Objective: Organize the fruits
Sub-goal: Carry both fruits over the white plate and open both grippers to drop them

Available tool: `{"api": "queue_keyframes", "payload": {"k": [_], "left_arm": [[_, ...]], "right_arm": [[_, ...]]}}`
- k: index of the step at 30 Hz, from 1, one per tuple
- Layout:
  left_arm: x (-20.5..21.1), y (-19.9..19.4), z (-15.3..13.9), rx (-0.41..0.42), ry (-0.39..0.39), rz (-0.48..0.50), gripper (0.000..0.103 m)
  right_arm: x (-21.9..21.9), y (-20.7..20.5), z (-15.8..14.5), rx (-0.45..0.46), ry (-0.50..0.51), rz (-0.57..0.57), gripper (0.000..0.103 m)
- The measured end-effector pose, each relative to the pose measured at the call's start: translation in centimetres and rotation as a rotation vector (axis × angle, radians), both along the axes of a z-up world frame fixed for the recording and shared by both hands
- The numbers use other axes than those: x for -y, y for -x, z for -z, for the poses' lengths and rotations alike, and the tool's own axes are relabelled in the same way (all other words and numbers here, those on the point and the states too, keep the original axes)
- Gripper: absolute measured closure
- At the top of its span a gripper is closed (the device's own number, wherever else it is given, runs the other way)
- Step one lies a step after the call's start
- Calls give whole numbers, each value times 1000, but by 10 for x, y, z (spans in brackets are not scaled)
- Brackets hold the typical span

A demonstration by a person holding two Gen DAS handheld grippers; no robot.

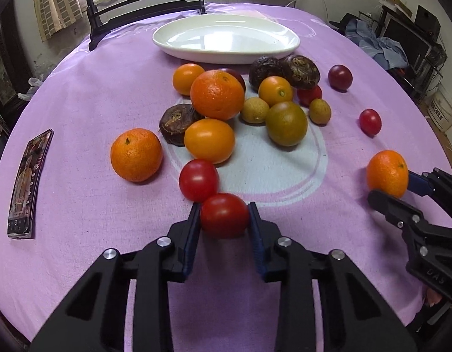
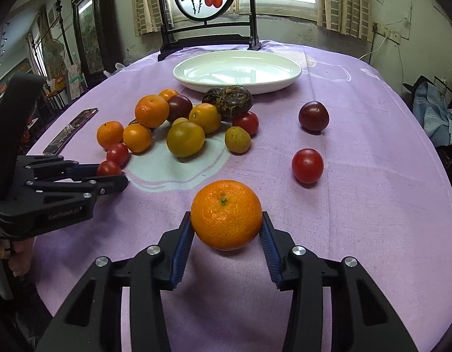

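My left gripper (image 1: 224, 215) is shut on a red cherry tomato (image 1: 224, 215) at the near edge of the fruit pile; it also shows in the right wrist view (image 2: 108, 170). A second red tomato (image 1: 198, 180) touches it. My right gripper (image 2: 227, 220) is shut on a small orange mandarin (image 2: 226, 214), seen at the right in the left wrist view (image 1: 387, 173). Several oranges, kumquats, dark water chestnuts and longans lie heaped mid-table around a big orange (image 1: 217, 94). An empty white oval plate (image 1: 226, 39) sits behind the pile.
A purple cloth (image 1: 79, 199) covers the round table. A phone (image 1: 29, 184) lies at the left. A lone red tomato (image 2: 307, 165) and a dark plum-coloured tomato (image 2: 313, 116) sit to the right. A black-framed screen stand (image 2: 208, 33) stands behind the plate.
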State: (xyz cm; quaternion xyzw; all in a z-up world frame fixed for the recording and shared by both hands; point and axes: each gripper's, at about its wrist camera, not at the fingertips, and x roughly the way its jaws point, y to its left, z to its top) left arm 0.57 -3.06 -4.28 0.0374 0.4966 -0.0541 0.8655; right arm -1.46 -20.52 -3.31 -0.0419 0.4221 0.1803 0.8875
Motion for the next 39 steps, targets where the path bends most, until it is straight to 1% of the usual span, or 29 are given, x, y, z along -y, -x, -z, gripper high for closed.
{"api": "queue_keyframes", "payload": {"k": [3, 6, 9, 11, 13, 15, 18, 20, 22, 24, 25, 28, 32, 33, 34, 35, 36, 37, 39], "left_arm": [[-1, 4, -2, 4, -11, 18, 74], [-4, 15, -11, 10, 32, 74, 74], [-13, 17, -32, 49, 80, 102, 74], [-16, 10, -51, 95, 90, 114, 74], [-19, -4, -65, 127, 94, 115, 73], [-22, -24, -77, 144, 125, 116, 73], [-24, -62, -92, 184, 111, 97, 73], [-24, -95, -97, 197, 95, 67, 73], [-24, -129, -98, 223, 65, 38, 73], [-24, -161, -91, 214, 45, 12, 73], [-24, -179, -85, 190, 48, 2, 73], [-21, -214, -64, 127, 45, -14, 73], [-13, -239, -41, 66, 58, -12, 72], [-11, -244, -36, 50, 52, -17, 71], [-8, -246, -31, 33, 49, -18, 68], [-5, -246, -27, 20, 47, -21, 55], [-4, -246, -25, 17, 41, -27, 39], [-3, -241, -26, 32, 34, -36, 36], [-3, -232, -35, 69, 42, -27, 35]], "right_arm": [[2, 2, -2, 7, -2, -3, 58], [5, 1, -9, 15, -11, -6, 57], [5, -5, -24, 33, -39, -27, 57], [2, -13, -40, 69, -51, -46, 58], [-2, -26, -57, 103, -68, -54, 58], [-7, -42, -71, 137, -70, -58, 57], [-20, -73, -82, 189, -21, -50, 57], [-30, -103, -81, 186, 7, -44, 57], [-36, -128, -75, 166, 28, -35, 57], [-39, -158, -63, 120, 39, -13, 57], [-40, -172, -58, 99, 45, -3, 57], [-44, -196, -46, 55, 61, 20, 57], [-52, -212, -33, 7, 69, 25, 57], [-54, -213, -30, -2, 72, 22, 56], [-56, -212, -29, -1, 73, 19, 54], [-57, -212, -29, 3, 75, 21, 46], [-56, -211, -30, 6, 70, 23, 44], [-55, -209, -33, 12, 63, 24, 43], [-50, -200, -38, 28, 50, 19, 42]]}}
